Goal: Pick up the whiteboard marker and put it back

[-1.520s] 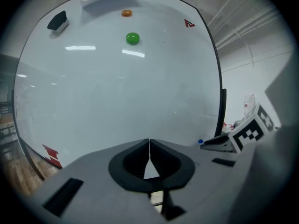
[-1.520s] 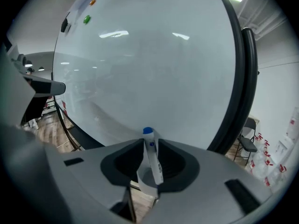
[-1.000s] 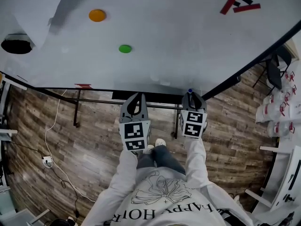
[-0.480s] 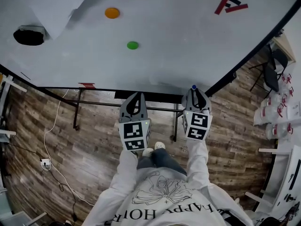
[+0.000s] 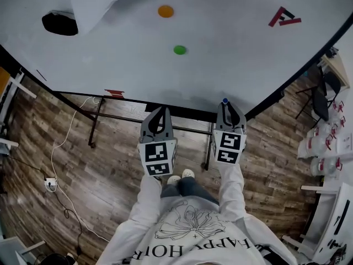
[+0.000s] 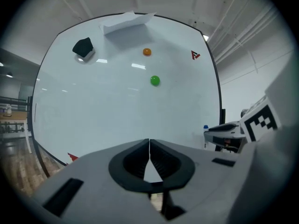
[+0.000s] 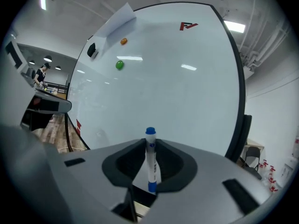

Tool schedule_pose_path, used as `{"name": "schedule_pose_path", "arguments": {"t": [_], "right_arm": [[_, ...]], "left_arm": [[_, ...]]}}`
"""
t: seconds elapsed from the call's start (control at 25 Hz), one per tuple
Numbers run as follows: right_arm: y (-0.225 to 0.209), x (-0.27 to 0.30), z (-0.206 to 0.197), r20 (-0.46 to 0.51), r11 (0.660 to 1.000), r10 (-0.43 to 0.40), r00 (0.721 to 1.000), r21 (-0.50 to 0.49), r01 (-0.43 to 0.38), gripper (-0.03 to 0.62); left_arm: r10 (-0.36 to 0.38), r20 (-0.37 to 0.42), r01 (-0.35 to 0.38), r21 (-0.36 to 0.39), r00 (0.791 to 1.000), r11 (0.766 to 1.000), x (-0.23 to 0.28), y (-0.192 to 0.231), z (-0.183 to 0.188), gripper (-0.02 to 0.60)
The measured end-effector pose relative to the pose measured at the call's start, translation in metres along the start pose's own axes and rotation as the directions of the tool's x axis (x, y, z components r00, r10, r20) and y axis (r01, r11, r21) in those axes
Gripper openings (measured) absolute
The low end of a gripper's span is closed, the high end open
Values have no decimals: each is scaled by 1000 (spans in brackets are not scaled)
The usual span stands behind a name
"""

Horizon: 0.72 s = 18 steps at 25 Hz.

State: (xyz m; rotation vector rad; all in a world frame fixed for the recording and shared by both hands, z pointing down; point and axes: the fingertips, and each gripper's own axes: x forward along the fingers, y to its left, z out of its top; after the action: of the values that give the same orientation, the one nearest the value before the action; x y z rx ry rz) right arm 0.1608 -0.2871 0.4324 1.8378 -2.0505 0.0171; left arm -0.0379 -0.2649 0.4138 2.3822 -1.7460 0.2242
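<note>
A white whiteboard marker [image 7: 150, 158] with a blue cap stands upright between the jaws of my right gripper [image 7: 150, 146], which is shut on it. In the head view the marker's blue cap [image 5: 224, 101] pokes out above the right gripper [image 5: 229, 110], just in front of the whiteboard's lower edge. My left gripper [image 6: 149, 143] is shut with nothing in it; in the head view the left gripper [image 5: 159, 114] sits level with the right one. The large whiteboard [image 5: 220, 48] fills the space ahead of both grippers.
On the whiteboard are an orange magnet [image 5: 165, 11], a green magnet [image 5: 179, 49], a black eraser [image 5: 59, 23], a sheet of paper [image 5: 96, 1] and a red logo [image 5: 284, 17]. Its stand [image 5: 96, 120] rises from the wooden floor. A cable [image 5: 58, 159] trails left; shelves with bottles [image 5: 325, 142] stand right.
Both grippers have risen a little toward the whiteboard, the right one still holding the marker. The head view has swung, so the magnets and eraser slid rightward in the picture.
</note>
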Motion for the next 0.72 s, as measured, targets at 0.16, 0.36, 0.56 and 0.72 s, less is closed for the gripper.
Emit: {"name": "schedule_pose_path", "arguments": {"t": [0.16,0.36,0.56,0.72], "right_arm": [[22,6,-2,-17,999,37,999,-35,-38,66],[42,17,-8,-33,994,75,997,-82,-77,66],[56,31,-19,-60,983,110,992,-144,-118,66],[64,46,-38,-120,966,121,985,-213,-144,66]], "left_arm": [[32,-5,-32,-11,999,999,-8,17,-4,6],[59,-9,-59,-21,998,998,-14,32,-9,6],[79,-27,-80,-31,996,996,-12,39,-16,6],[89,-49,-91,-39,995,995,-7,42,-26,6]]}}
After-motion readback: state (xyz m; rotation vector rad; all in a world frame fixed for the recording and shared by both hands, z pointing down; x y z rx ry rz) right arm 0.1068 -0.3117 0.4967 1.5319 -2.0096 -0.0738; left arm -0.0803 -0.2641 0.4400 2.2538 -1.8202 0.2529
